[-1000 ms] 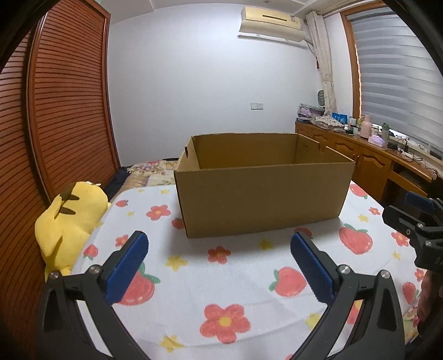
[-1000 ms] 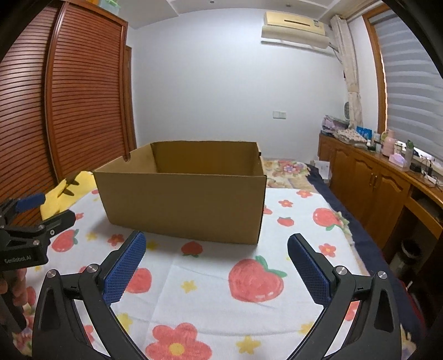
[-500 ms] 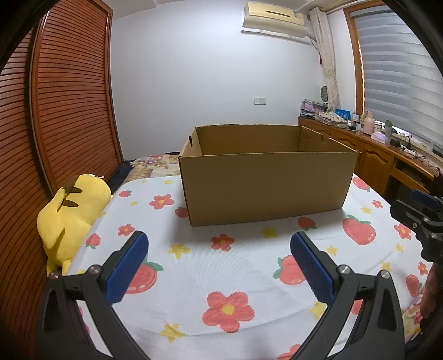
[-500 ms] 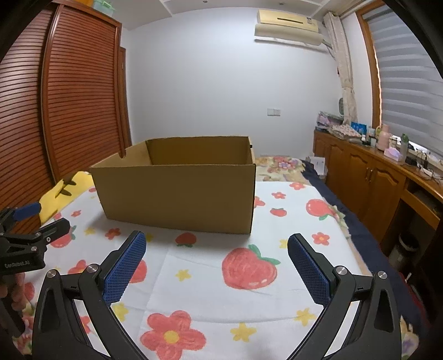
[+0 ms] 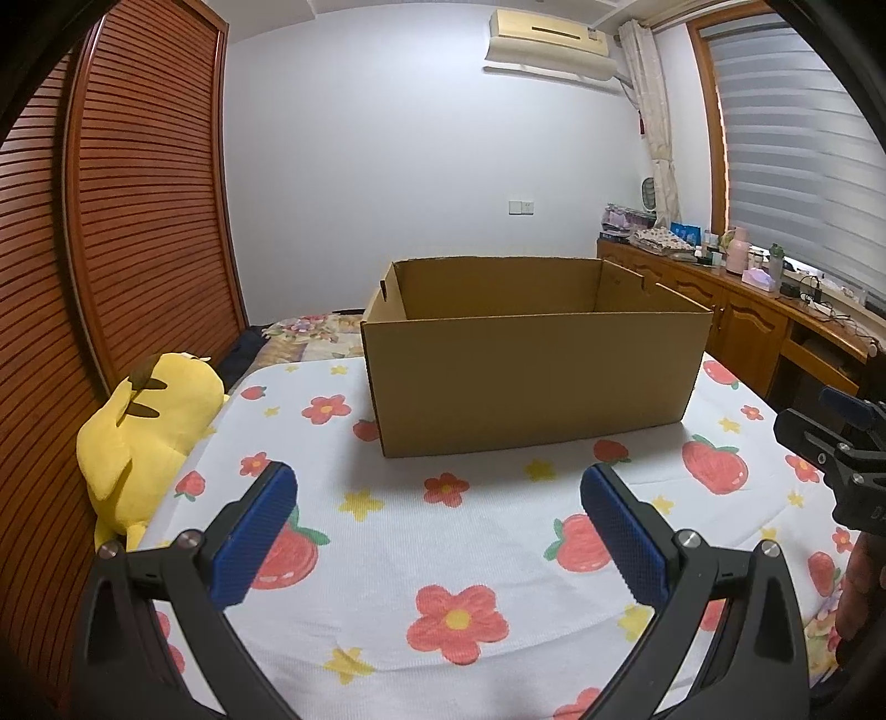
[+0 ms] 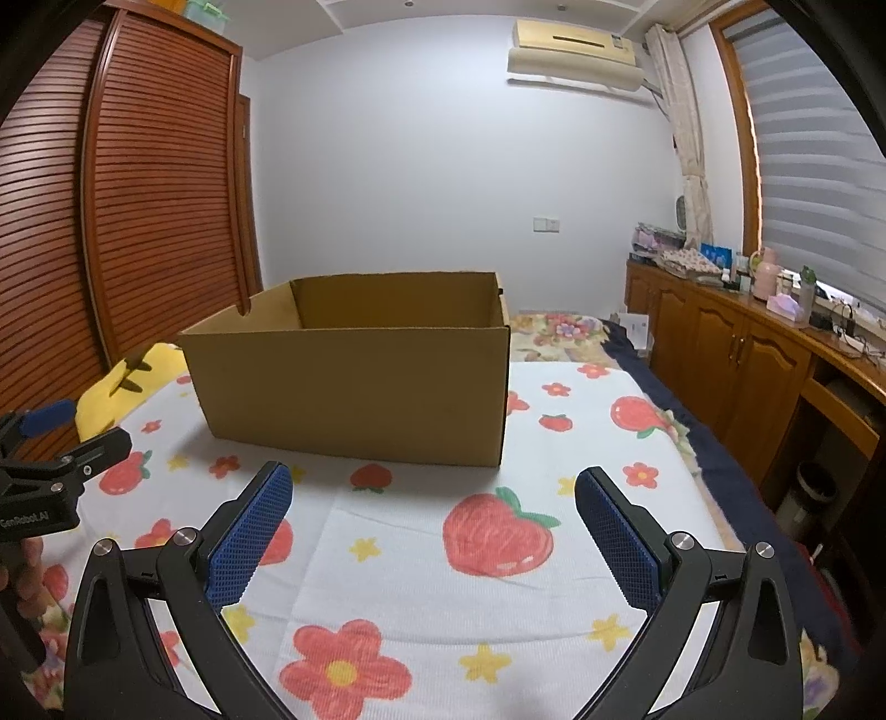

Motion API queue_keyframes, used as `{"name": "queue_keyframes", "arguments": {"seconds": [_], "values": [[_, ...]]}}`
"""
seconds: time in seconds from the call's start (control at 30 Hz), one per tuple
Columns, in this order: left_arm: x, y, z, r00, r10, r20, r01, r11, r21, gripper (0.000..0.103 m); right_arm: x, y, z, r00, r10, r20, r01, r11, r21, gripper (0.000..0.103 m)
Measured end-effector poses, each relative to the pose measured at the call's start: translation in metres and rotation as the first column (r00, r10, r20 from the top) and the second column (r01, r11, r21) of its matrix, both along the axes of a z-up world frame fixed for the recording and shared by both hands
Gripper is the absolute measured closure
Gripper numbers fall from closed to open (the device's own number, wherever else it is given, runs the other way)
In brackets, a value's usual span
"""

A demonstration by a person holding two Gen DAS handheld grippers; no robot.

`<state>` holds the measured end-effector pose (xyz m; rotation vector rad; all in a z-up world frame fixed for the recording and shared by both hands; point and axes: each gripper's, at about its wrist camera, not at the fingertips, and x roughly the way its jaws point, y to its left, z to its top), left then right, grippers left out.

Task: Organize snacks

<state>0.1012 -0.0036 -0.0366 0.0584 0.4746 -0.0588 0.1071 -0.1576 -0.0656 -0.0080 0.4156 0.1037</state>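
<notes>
Snacks are not showing anywhere; the cardboard box (image 5: 531, 354) is sitting ahead of both grippers' fingers on the bed (image 5: 443, 543), appearing lower than before as both wide-apart, empty grippers are levelling out.

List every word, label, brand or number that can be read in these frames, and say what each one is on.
"GenRobot.AI": white print on the black body of the left gripper, seen in the right wrist view.
White wall-mounted air conditioner: front marking too small to read.
Plain brown cardboard box: no print visible.
</notes>
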Motion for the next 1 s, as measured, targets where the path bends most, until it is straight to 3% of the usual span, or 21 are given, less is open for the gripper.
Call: {"name": "queue_keyframes", "arguments": {"seconds": [1.0], "values": [[-0.0048, -0.0027, 0.0048, 1.000, -0.005, 0.018, 0.005, 1.000, -0.001, 0.000, -0.0017, -0.0015, 0.0009, 1.000, -0.003, 0.008, 0.003, 1.000, 0.002, 0.000]]}}
